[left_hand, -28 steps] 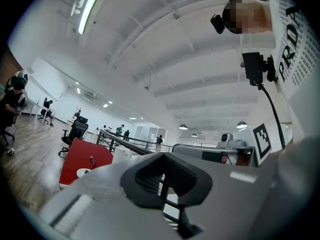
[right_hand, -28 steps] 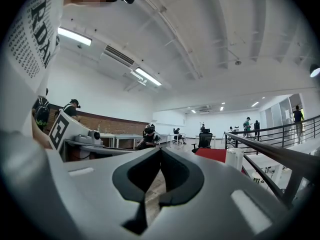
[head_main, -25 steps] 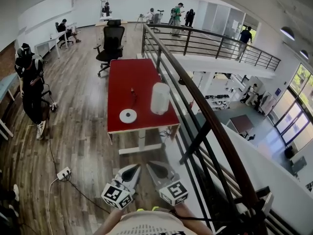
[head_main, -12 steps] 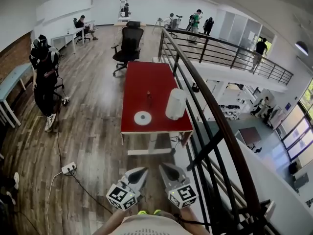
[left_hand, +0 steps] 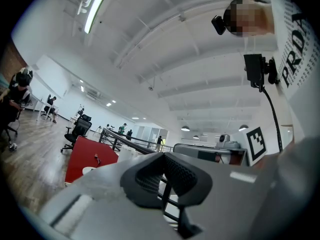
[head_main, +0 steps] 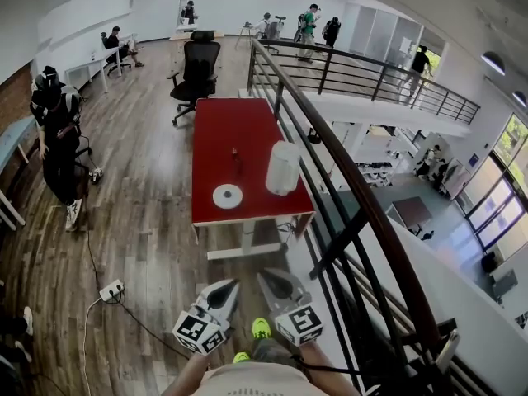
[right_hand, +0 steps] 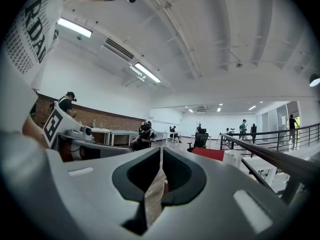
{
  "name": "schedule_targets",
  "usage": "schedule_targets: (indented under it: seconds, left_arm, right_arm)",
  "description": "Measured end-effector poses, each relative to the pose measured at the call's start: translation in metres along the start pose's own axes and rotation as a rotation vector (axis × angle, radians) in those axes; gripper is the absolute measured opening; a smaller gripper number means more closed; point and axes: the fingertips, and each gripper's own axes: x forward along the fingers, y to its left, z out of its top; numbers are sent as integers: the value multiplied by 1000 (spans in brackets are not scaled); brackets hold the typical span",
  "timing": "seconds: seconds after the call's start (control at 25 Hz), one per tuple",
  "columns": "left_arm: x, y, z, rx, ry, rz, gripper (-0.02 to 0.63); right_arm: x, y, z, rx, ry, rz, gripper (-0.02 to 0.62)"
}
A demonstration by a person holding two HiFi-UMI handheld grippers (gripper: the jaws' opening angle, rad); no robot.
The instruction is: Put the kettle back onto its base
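1. Shifted since the earlier head views: the whole scene has swung sideways and back, so the wooden floor [head_main: 148, 221] and the red table [head_main: 239, 122] again lie left of centre. The table looks no closer than it did a second ago.
2. Table position: it stands well ahead of the person, alongside the dark railing [head_main: 346, 188] on its right. A long stretch of floor separates it from both tools.
3. Kettle [head_main: 282, 168]: a white cylinder, upright on the right part of the table. It has not moved on the table across the three views.
4. Base [head_main: 228, 195]: a white disc lying flat near the table's front edge, to the left of the kettle and apart from it. The kettle is not yet seated on it.
5. Left tool [head_main: 223, 291]: held low and level near the body, pointing towards the table. Its jaws are together with nothing between them.
6. Right tool [head_main: 275, 280]: carried just beside the left one, jaws likewise closed and empty.
7. Shoe [head_main: 261, 328]: a yellow-green shoe now shows between the tools, where earlier only a sliver was visible. This suggests a step forward, so the approach is probably under way. The kettle is out of reach, and the jaws must part before any grasp.
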Motion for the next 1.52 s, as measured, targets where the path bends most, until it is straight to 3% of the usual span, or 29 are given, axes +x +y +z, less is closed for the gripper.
schedule_targets:
  seconds: [0.48, 1.52]
  left_arm:
    - [34, 13, 0, 6, 28, -17, -8]
    - [192, 49, 0, -10, 29, 7, -8]
  right_arm:
    - [9, -54, -13, 36, 27, -49, 21]
    - [68, -172, -23, 59, 58, 57, 21]
